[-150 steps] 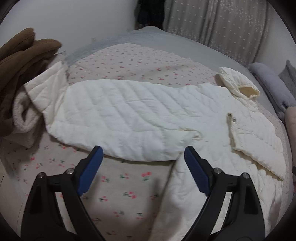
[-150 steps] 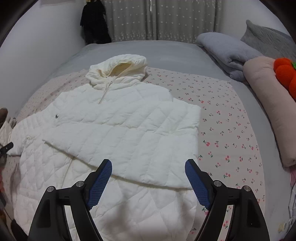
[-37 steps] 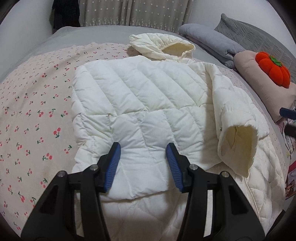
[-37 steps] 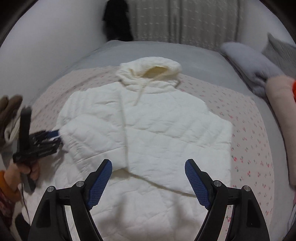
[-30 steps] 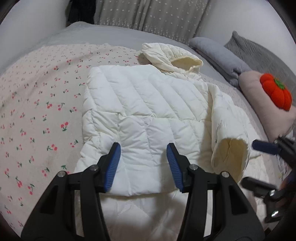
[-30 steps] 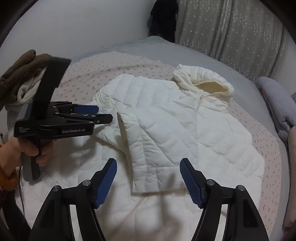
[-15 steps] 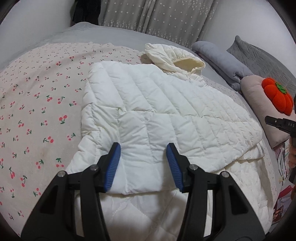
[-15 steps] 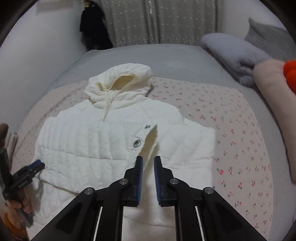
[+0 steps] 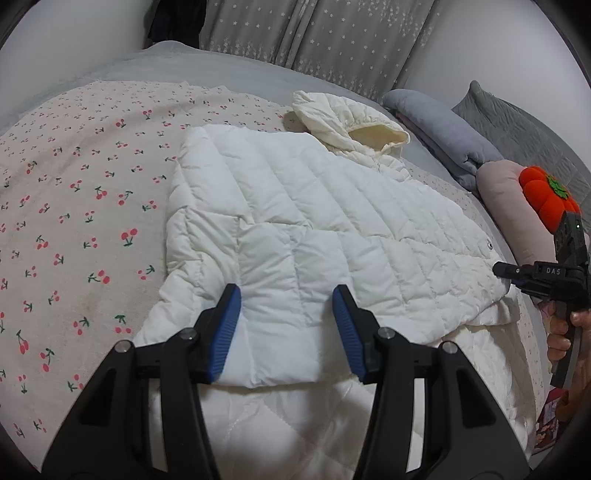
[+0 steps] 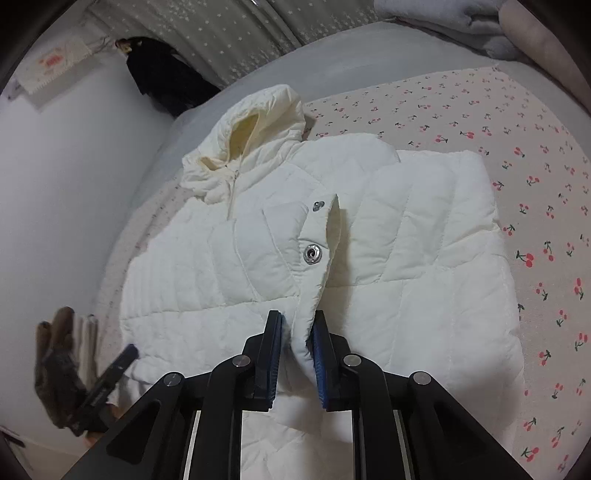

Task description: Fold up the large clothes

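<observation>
While the cream quilted hooded jacket [image 9: 314,229] lies partly folded on the cherry-print bedsheet [image 9: 81,206], the left gripper [image 9: 286,328] hovers half open over its near hem, gripping nothing. Only the right wrist view shows the right gripper [image 10: 297,350] closing on the jacket's snap-button sleeve cuff [image 10: 317,254], fabric between its jaws. Only the left view shows the orange pumpkin cushion [image 9: 546,199].

A bed [image 9: 229,70] is filling most of the room, with a cherry-print sheet [image 9: 74,192] lying over its grey cover. Grey star-dotted curtains [image 9: 314,33] are hanging behind it between plain white walls [image 10: 66,192], and a dark garment [image 10: 162,77] is hanging beside them. A folded grey blanket [image 9: 439,129], a grey quilted pillow [image 9: 517,125], a pink cushion [image 9: 513,206] and an orange pumpkin plush [image 9: 546,199] are sitting along one side.
</observation>
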A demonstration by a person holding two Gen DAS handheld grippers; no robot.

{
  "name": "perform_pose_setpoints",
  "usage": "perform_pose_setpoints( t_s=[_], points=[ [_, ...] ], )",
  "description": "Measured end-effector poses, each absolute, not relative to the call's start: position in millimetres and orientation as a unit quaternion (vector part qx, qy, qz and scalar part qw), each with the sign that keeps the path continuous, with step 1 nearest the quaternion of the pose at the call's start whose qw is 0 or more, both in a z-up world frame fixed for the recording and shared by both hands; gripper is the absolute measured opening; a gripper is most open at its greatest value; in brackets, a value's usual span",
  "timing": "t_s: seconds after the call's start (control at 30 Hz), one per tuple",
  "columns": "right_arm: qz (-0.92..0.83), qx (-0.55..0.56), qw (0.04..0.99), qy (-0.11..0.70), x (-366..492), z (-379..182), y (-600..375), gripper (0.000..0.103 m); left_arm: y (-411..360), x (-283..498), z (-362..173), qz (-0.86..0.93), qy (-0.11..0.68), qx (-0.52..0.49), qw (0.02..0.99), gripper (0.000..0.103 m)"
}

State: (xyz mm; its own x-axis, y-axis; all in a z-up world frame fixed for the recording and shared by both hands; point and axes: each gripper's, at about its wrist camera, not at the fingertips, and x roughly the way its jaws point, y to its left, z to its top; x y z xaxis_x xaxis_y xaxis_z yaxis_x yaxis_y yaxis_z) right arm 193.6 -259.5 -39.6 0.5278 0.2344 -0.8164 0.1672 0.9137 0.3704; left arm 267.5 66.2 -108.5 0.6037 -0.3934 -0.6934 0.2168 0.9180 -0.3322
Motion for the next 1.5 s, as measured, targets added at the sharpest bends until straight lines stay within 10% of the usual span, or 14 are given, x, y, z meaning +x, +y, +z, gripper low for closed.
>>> perform_pose_setpoints(
  t_s=[0.3,0.53,0.73,0.93,1.5],
  points=[
    [-0.042,0.058,0.847,0.527,180.3,-68.8,-223.3,0.013,57.6,261.8,-104.8,-0.158,0.435,-0.069,0.884,0.053],
    [-0.005,0.095,0.849,0.52,169.1,-32.7,-249.2,0.068,76.8,249.7,-41.6,-0.164,0.435,-0.068,0.883,0.079],
    [0.035,0.148,0.857,0.493,203.1,21.3,-271.5,0.081,62.0,282.9,10.0,-0.186,0.452,0.016,0.872,0.082],
    [0.064,0.155,0.851,0.497,272.5,51.1,-275.5,0.083,35.0,356.7,30.3,-0.201,0.458,0.076,0.862,0.096],
    [0.076,0.287,0.834,0.464,487.8,-47.7,-312.2,0.084,-2.4,618.7,-101.5,-0.216,0.525,-0.18,0.803,0.085]
  ],
)
